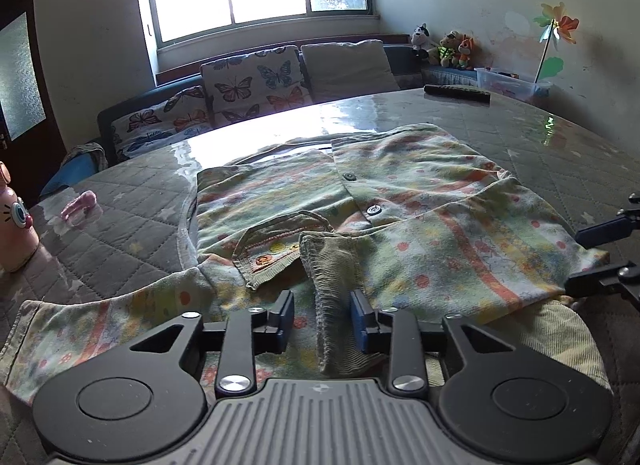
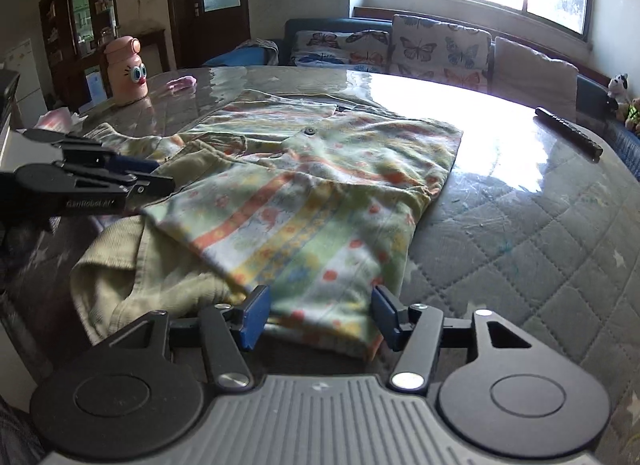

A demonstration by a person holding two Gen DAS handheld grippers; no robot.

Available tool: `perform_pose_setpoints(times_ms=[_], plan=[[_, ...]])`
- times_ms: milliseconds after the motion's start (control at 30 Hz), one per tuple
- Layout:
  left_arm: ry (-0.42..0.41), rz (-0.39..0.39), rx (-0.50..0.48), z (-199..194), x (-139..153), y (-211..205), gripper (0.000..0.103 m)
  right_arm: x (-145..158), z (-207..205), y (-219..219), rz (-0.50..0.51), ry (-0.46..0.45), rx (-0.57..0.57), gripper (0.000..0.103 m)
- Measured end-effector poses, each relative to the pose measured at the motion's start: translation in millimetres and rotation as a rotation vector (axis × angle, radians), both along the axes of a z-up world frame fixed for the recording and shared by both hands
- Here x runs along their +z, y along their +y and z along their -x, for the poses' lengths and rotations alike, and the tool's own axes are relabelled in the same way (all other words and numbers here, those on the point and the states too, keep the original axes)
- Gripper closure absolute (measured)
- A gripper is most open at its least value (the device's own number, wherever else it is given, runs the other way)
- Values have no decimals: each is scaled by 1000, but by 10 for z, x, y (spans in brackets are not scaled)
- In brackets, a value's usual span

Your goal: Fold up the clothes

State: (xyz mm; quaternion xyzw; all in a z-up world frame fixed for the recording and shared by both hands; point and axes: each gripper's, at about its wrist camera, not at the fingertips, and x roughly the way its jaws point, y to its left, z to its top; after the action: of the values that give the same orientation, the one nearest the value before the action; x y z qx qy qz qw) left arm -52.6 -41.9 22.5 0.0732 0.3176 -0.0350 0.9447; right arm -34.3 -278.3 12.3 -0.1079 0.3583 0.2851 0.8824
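A child's patterned shirt [image 1: 400,193] with pastel stripes, dots and dark buttons lies flat on the quilted table; it also shows in the right wrist view [image 2: 320,193]. One sleeve is folded across the front, its ribbed olive cuff [image 1: 336,277] lying between the open jaws of my left gripper [image 1: 322,319]. My right gripper [image 2: 320,317] is open, its jaws either side of the folded sleeve's near edge. Each gripper shows in the other's view, the right one [image 1: 600,257] and the left one [image 2: 132,177]. The olive collar [image 2: 132,265] bunches at the near left.
A pink cartoon bottle [image 2: 128,69] and a small pink object [image 1: 80,205] stand on the table's left part. A dark remote-like bar [image 1: 456,93] lies at the far edge. A sofa with butterfly cushions [image 1: 248,85] is behind the table [image 2: 540,225].
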Motion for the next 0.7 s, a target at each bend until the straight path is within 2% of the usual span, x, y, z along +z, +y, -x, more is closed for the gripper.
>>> perform_pose_setpoints(times_ms=[33, 100, 300, 500, 600, 700], plan=[[-1, -3, 4, 8, 3, 5, 64, 13, 8, 1, 3, 1, 7, 44], [-6, -8, 15, 30, 11, 23, 52, 59, -5, -2, -2, -1, 20, 44], [-18, -9, 71, 88, 42, 132, 37, 143, -221, 46, -50, -49, -14, 41], [-33, -1, 183, 144, 83, 381, 36, -38, -403, 204, -38, -26, -3, 38], [-45, 6, 279, 176, 118, 608, 36, -46, -367, 267, -20, -47, 22, 31], [-51, 19, 400, 200, 146, 902, 37, -40, -360, 280, -30, -42, 33, 30]])
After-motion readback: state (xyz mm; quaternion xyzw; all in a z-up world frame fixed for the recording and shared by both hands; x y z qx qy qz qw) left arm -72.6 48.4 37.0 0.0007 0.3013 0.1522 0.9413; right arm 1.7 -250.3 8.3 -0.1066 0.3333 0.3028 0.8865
